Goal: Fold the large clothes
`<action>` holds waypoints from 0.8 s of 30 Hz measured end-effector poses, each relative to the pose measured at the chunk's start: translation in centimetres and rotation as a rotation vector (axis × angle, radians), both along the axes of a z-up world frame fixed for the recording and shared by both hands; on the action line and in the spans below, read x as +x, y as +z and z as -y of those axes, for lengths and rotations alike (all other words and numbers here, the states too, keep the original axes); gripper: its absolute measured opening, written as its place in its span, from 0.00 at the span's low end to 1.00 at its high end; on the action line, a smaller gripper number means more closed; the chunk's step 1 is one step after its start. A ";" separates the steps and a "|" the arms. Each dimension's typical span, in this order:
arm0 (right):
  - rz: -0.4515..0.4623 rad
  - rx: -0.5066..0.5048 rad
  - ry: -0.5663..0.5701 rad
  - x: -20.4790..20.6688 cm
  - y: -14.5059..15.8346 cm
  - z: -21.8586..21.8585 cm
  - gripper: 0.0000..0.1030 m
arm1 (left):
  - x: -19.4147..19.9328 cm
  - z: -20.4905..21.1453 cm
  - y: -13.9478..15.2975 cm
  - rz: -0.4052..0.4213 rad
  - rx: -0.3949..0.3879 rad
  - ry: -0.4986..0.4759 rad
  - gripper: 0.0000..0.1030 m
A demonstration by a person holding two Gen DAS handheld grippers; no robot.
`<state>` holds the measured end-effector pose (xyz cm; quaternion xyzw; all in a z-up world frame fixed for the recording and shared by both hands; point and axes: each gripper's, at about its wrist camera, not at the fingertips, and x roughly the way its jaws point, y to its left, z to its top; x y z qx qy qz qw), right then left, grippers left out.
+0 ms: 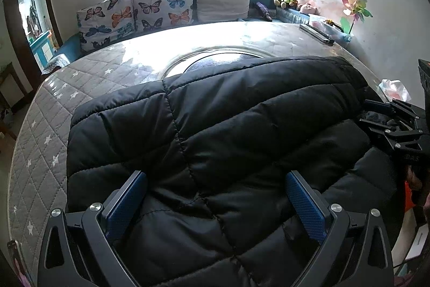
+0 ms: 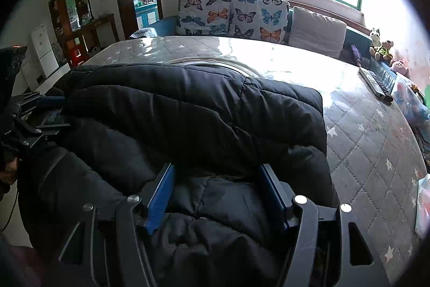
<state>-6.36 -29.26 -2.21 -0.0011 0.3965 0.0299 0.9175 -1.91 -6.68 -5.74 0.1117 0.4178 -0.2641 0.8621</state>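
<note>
A black quilted jacket (image 1: 215, 131) is spread, partly folded, over a grey star-patterned table cover (image 1: 48, 131). The left gripper (image 1: 216, 195) is held over the jacket's near part with its jaws wide apart, the padded fabric lying between and beneath the blue pads (image 1: 303, 203). The right gripper (image 2: 216, 192) is likewise seen spread apart, the jacket's folded edge bulging between its fingers (image 2: 161, 195).
</note>
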 end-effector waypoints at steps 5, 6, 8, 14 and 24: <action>0.001 0.000 0.000 0.0 0.0 0.1 0.69 | 0.1 0.1 -0.2 0.000 0.007 0.001 1.00; 0.002 0.000 -0.001 0.0 0.0 0.0 0.69 | 0.1 0.0 -0.2 -0.001 0.005 0.001 1.00; 0.003 -0.001 -0.005 0.0 0.0 0.0 0.69 | 0.1 0.1 -0.3 0.001 0.005 0.002 1.00; 0.005 -0.004 -0.008 0.1 0.0 0.0 0.69 | 0.0 0.1 -0.4 0.011 0.001 0.002 1.00; -0.027 -0.043 -0.017 0.4 0.4 -0.6 0.69 | -0.4 -0.3 -0.8 0.049 -0.011 -0.001 1.00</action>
